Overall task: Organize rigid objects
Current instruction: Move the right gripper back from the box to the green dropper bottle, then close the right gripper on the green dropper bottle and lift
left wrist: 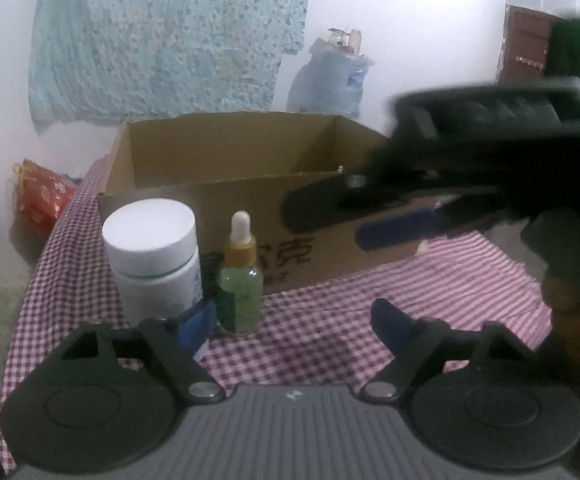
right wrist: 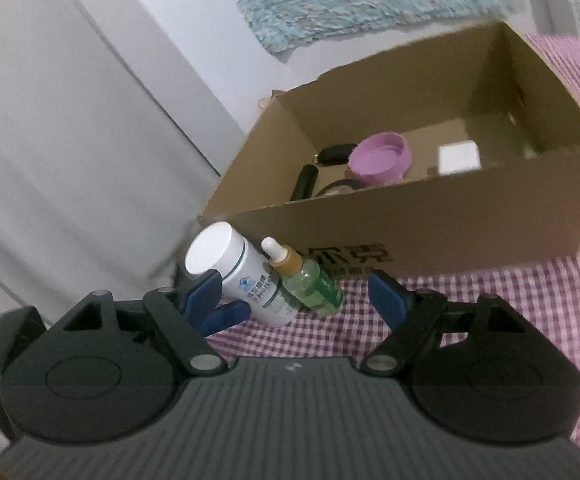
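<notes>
We are in a lived-in room of a home. The surface (left wrist: pixel 330 328) wears a purple-and-white checked cloth, a pale blue flowered cloth (left wrist: pixel 162 36) hangs against the white wall, and a large blue water jug (left wrist: pixel 330 84) stands in the corner. We also see a brown wooden door (left wrist: pixel 524 44), a red printed bag (left wrist: pixel 42 196) and a reused cardboard box (right wrist: pixel 410 224) holding household odds and ends.

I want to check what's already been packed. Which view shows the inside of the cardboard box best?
The right wrist view: it looks down into the cardboard box, showing a purple lid, black items and a white square. The left wrist view sees only the box's outer front and bare inner walls, partly behind the right tongs.
</notes>
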Motion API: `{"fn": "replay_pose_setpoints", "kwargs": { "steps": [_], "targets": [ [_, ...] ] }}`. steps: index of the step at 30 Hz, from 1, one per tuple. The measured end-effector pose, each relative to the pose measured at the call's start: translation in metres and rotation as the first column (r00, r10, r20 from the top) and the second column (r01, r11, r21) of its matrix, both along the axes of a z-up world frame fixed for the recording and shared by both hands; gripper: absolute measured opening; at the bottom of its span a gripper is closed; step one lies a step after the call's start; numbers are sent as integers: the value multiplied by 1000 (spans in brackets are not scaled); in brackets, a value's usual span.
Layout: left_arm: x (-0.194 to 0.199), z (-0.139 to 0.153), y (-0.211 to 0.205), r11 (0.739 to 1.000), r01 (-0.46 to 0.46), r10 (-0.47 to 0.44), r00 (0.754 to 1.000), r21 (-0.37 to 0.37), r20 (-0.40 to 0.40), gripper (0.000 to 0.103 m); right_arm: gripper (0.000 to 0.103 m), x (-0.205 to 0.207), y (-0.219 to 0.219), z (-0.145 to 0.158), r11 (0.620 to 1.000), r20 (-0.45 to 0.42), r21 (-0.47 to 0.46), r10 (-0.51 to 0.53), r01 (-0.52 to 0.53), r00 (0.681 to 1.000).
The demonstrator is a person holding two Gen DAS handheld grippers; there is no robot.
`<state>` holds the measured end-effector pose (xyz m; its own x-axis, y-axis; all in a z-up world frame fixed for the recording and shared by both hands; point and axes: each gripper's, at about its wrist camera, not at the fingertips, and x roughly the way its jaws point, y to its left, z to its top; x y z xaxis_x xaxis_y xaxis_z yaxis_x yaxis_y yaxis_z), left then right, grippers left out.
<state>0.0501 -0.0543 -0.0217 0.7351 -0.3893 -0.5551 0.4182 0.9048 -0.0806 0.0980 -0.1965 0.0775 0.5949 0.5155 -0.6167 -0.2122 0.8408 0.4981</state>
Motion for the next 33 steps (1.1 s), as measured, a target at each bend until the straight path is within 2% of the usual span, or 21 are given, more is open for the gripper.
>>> {"fn": "replay_pose_setpoints", "kwargs": {
  "steps": [5, 11, 14, 19, 25, 28, 30, 33],
  "targets": [
    [3, -13, -5, 999, -14, 12, 999, 33, 37, 72, 63, 7, 29, 2, 993, 48, -120, 24, -18, 999],
    [9, -22, -11, 998, -41, 38, 998, 51, 58, 71, 46, 19, 45, 2, 983, 62, -179, 51, -39, 997],
    [14, -27, -14, 997, -52, 49, 998, 51, 49, 67, 39, 25, 50, 1, 979, 67, -200, 55, -41, 996],
    [24, -34, -14, 996, -70, 69, 997, 49, 23, 64, 31, 32, 52, -2, 975, 76, -218, 64, -47, 995],
    [27, -39, -15, 994, -92, 91, 996, 55, 23, 62, 27, 36, 53, -5, 976, 74, -211, 72, -55, 995],
    [29, -41, -14, 992, -115, 114, 993, 49, 24, 50, 21, 36, 54, -5, 975, 78, -212, 83, -65, 994],
    [30, -40, -12, 989, -137, 137, 990, 48, 23, 32, 19, 36, 55, -5, 975, 77, -213, 88, -70, 993],
    [31, -40, -6, 990, -140, 140, 990, 22, 3, 31, 18, 34, 54, -4, 974, 80, -218, 85, -66, 993]
  ]
}}
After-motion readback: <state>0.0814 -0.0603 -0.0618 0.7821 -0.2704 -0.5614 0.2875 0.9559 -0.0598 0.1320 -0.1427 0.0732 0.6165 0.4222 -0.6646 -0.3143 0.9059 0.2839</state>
